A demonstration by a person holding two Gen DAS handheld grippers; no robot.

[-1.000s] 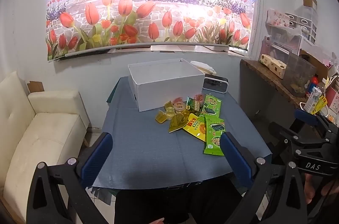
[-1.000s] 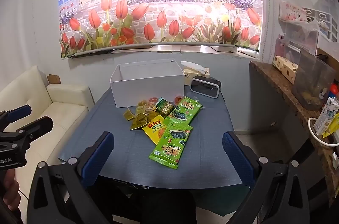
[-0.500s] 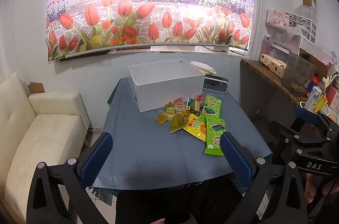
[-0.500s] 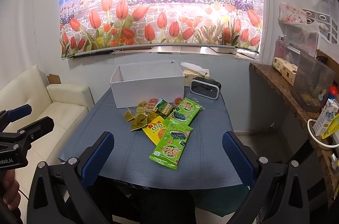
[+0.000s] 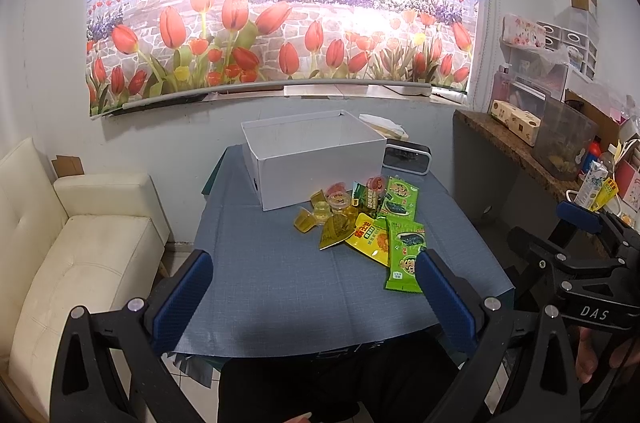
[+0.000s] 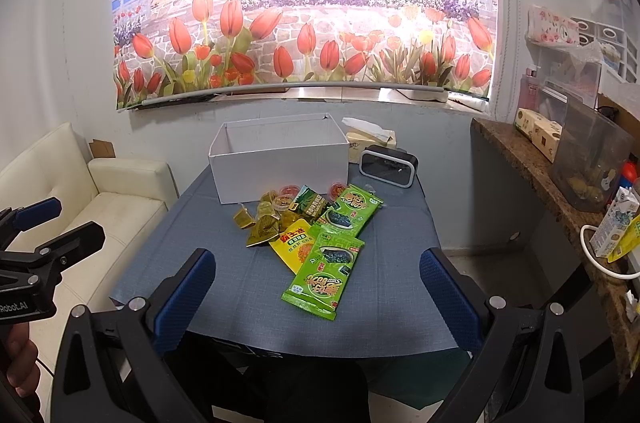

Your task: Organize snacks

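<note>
Left wrist view: the left claw (image 5: 312, 287) is wide open and holds nothing, same as a second ago. The snacks (image 5: 368, 223) lie in a pile near the table's (image 5: 256, 263) middle, in front of the white box (image 5: 312, 159).

Right wrist view: the right claw (image 6: 316, 287) is wide open too, hanging over the near edge. Nothing has moved, so no snack is in the box yet.

Tulip mural (image 5: 280, 15) glares on grey wall; cream sofa (image 5: 72, 235), perhaps leather.

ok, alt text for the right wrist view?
Open right gripper hovers over a blue-clothed table with a snack pile before an open white box. Tulip mural behind, left gripper at left edge.
</note>
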